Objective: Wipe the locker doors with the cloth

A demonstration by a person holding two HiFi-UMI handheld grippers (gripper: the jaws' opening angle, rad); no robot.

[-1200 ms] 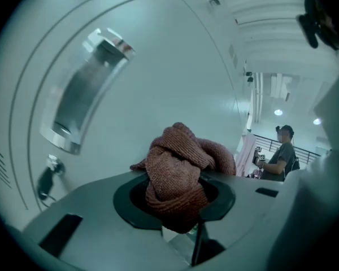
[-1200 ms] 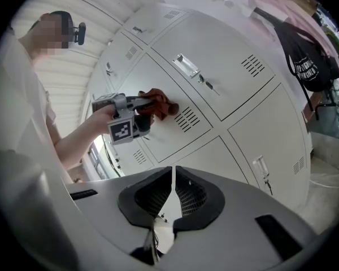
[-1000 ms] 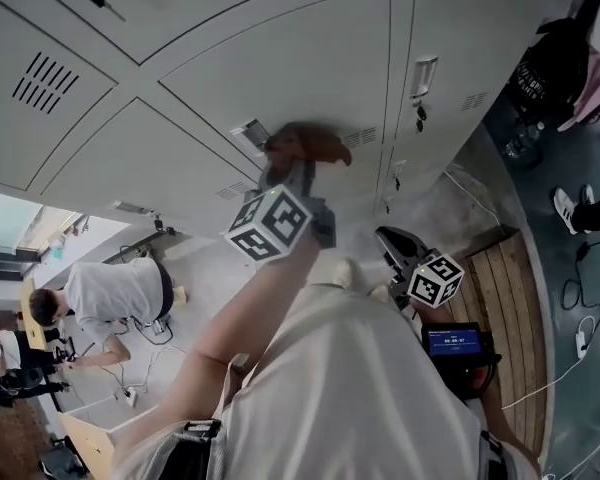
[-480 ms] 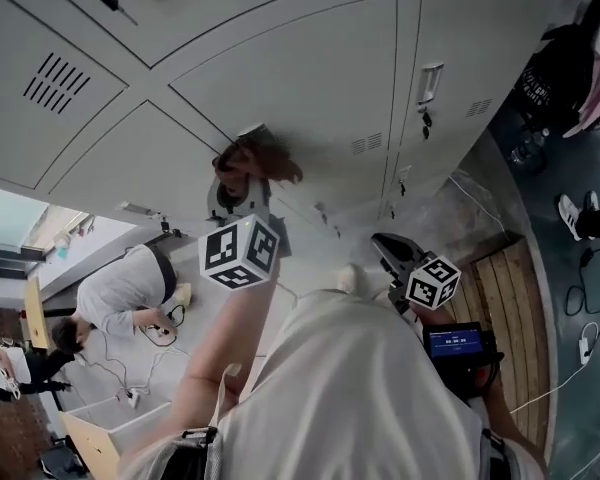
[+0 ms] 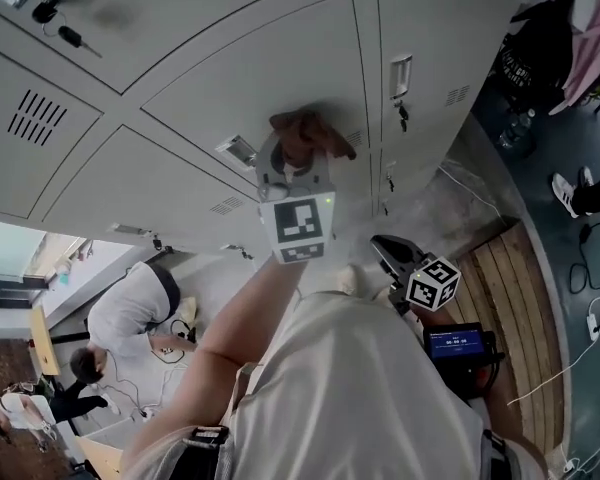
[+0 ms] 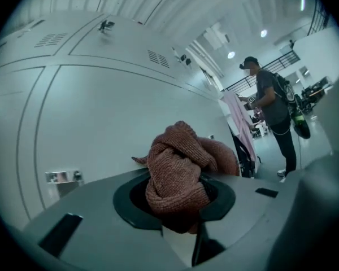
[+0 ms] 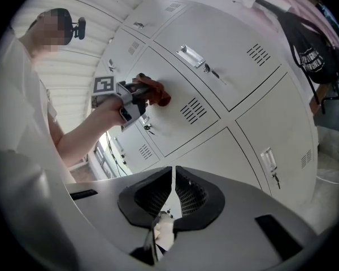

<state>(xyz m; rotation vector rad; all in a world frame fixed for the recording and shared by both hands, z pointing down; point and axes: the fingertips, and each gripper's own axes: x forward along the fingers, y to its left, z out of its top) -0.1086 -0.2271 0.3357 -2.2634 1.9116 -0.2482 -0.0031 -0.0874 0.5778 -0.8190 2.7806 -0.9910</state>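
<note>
Fingers of your left gripper clamp the bunched brown cloth, which bulges straight ahead of them onto the locker door, near its vent slots. Your right gripper, closed and empty, hangs well apart, so the left one wipes.

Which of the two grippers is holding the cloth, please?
The left gripper, raised to the locker door, fingers shut on the brown cloth; the right gripper hangs low, shut and empty.

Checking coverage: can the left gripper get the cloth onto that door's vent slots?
Probably yes: the left gripper, shut on the cloth, is at the door; the vent slots lie just beside it, with nothing between.
</note>
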